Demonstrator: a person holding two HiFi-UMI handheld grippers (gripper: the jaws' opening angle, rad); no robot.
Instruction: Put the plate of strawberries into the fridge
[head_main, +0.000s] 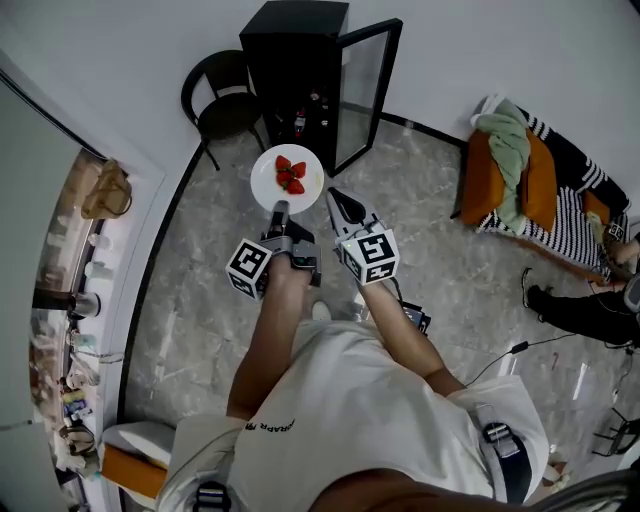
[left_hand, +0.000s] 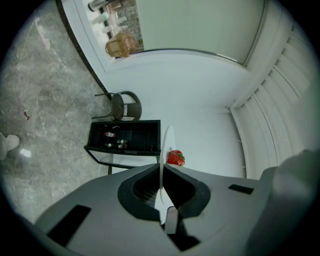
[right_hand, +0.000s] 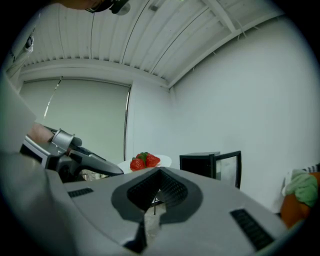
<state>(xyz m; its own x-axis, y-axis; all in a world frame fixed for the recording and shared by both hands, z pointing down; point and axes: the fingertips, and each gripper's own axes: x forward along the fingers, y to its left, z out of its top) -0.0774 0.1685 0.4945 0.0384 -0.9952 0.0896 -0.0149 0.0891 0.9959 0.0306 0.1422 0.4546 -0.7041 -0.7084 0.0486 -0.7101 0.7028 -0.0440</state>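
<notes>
A white plate (head_main: 268, 178) with a few red strawberries (head_main: 290, 176) hangs in the air in front of the black fridge (head_main: 290, 45). My left gripper (head_main: 280, 209) is shut on the plate's near rim. In the left gripper view the plate (left_hand: 168, 141) stands edge-on between the jaws, with a strawberry (left_hand: 175, 158) to its right and the fridge (left_hand: 125, 137) beyond. My right gripper (head_main: 339, 198) is shut and holds nothing, just right of the plate. In its own view the strawberries (right_hand: 144, 161) lie ahead to the left and the fridge (right_hand: 202, 163) to the right.
The fridge's glass door (head_main: 367, 92) stands open to the right, and bottles (head_main: 300, 118) sit on a lower shelf inside. A black chair (head_main: 220, 100) stands left of the fridge. A couch with orange cushions (head_main: 520, 175) is at the right. Cables (head_main: 520, 345) lie on the marble floor.
</notes>
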